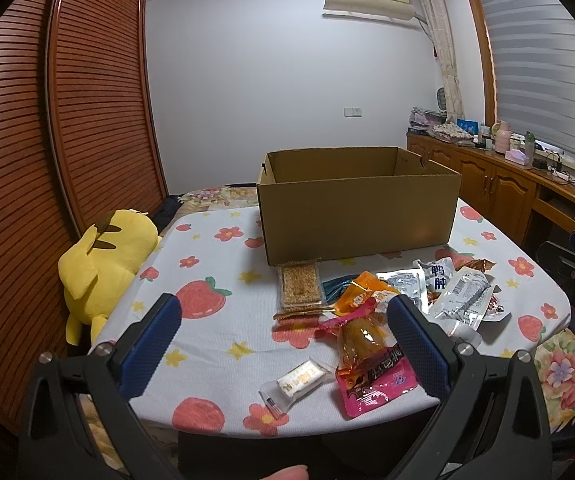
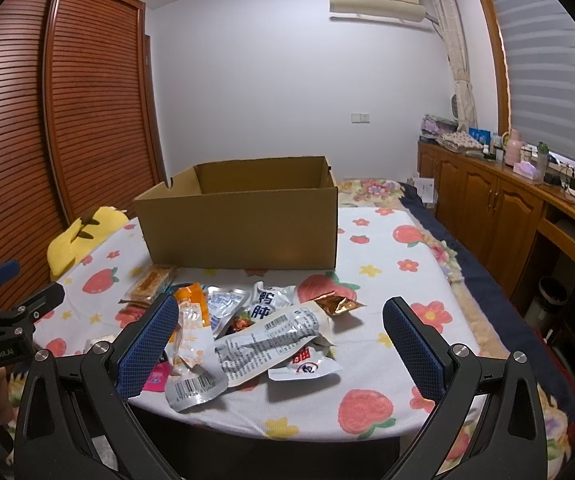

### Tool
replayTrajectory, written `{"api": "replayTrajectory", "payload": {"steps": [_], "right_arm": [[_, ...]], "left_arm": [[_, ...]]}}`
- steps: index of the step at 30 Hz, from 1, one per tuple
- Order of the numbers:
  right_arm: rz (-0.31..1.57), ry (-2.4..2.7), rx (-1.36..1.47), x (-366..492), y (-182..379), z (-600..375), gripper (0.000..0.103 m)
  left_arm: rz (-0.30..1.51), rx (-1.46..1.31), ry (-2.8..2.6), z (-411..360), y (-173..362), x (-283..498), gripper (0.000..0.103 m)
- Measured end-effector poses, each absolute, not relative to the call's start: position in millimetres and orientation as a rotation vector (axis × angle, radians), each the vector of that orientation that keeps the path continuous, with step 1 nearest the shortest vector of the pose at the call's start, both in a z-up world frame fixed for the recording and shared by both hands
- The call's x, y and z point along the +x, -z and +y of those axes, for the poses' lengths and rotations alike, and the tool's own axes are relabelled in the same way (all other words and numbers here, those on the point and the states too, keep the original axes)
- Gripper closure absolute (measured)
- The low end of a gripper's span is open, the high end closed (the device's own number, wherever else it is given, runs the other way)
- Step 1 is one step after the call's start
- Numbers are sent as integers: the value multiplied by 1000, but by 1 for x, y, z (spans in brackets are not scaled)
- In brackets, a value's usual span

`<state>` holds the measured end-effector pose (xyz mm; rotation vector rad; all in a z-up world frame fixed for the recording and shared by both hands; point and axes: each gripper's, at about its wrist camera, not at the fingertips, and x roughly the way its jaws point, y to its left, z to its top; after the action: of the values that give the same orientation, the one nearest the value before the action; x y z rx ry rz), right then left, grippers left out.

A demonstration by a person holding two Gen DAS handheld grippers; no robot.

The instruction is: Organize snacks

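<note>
An open cardboard box [image 1: 357, 216] stands at the back of the table; it also shows in the right wrist view [image 2: 243, 228]. Loose snack packets lie in front of it: a clear-wrapped sesame bar [image 1: 300, 286], an orange packet [image 1: 363, 294], a pink packet [image 1: 371, 372], a small white wrapped candy [image 1: 297, 380] and silver pouches [image 1: 461, 296]. In the right wrist view a long silver pouch [image 2: 271, 340] lies on the pile. My left gripper [image 1: 283, 324] is open and empty above the table's near edge. My right gripper [image 2: 281, 320] is open and empty, hovering over the silver pouches.
The table [image 1: 215, 344] carries a strawberry-print cloth. A yellow plush toy [image 1: 103, 264] leans at its left edge. A slatted wooden wardrobe [image 1: 67, 120] stands left; a wooden sideboard [image 2: 499, 204] with bottles runs along the right. The left gripper's body [image 2: 3, 320] shows at left.
</note>
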<state>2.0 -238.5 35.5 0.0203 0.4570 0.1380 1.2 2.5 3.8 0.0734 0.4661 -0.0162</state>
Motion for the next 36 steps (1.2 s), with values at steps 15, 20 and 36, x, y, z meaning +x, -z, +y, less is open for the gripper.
{"api": "replayTrajectory", "payload": {"steps": [15, 20, 36], "right_arm": [[538, -172, 19, 13, -12, -238, 0], [581, -195, 26, 18, 1, -237, 0], [659, -330, 3, 34, 16, -224, 6]], "left_arm": [[605, 10, 116, 6, 31, 21, 0], [660, -6, 171, 3, 43, 27, 2], [815, 11, 313, -28, 57, 71, 31]]}}
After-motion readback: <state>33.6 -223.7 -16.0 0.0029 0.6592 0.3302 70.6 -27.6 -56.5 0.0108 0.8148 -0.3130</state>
